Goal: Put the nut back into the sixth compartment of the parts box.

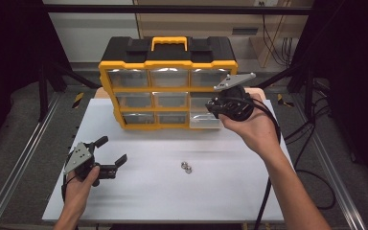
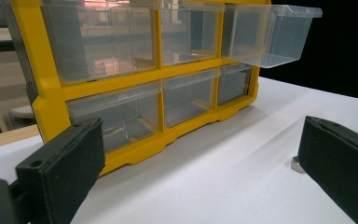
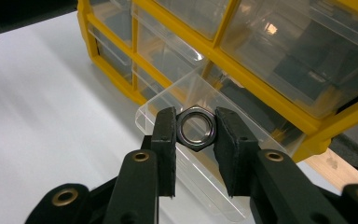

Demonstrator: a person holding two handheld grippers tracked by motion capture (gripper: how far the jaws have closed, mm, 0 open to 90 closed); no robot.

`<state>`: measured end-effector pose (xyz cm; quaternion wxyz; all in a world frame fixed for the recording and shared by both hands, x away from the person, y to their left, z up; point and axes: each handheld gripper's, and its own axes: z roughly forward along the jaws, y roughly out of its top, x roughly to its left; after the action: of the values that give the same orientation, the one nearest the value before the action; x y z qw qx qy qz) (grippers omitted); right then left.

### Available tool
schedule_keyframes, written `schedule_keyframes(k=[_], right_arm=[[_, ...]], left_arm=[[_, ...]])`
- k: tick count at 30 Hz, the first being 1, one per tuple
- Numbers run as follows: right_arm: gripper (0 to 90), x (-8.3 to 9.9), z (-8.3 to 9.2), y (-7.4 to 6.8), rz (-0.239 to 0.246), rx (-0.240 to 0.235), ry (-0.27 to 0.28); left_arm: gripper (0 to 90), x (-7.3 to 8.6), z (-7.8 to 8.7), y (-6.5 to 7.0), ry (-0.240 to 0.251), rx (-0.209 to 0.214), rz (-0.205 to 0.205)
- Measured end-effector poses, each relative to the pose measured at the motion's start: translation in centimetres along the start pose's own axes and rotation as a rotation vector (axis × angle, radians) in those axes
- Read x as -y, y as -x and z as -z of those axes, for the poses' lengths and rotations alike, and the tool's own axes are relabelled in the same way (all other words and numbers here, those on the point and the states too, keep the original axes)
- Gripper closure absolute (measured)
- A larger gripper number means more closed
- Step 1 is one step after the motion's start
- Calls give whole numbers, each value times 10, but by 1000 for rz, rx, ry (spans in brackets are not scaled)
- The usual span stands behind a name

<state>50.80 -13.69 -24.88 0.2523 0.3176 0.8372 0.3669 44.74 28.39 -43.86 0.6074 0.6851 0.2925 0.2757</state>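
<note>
While holding a steel hex nut (image 3: 195, 129) pinched between narrow jaws, right gripper (image 3: 195, 130) poised over the pulled-out clear drawer (image 3: 193, 154) at the bottom right of the yellow organiser (image 1: 167, 86). Nut gripped flat-to-flat, its hole facing the camera, above the drawer's open mouth and not yet released. Left gripper (image 1: 111, 155) low over the white table (image 1: 139, 191) at the near left, jaws spread wide with nothing between them, aimed toward the organiser.

Judged as partway through: drawer already drawn out, one nut lifted and brought to it, drop still to come. Two more nuts (image 1: 186, 166) lying together on the table near the middle, well apart from the organiser, apparently next to be fetched. Drawer still to be pushed shut after that, most likely.

Hard to tell whether anything already lies in the drawer: clear walls and glare muddle its floor in the right gripper view. Contents of the other compartments unclear behind reflections. One table nut (image 2: 297, 164) half hidden behind a jaw in the left gripper view. Right gripper's jaw tips hidden by its own body in the high view.
</note>
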Motion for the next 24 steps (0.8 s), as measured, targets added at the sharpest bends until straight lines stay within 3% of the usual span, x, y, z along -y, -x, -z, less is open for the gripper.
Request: schedule_keyframes(k=[13, 24], right_arm=[[702, -5, -8, 12, -10, 16, -33], [701, -7, -31, 21, -40, 25, -96]], left_arm=[[7, 0, 0, 0, 0, 0, 2], [7, 1, -1, 0, -3, 7, 7]])
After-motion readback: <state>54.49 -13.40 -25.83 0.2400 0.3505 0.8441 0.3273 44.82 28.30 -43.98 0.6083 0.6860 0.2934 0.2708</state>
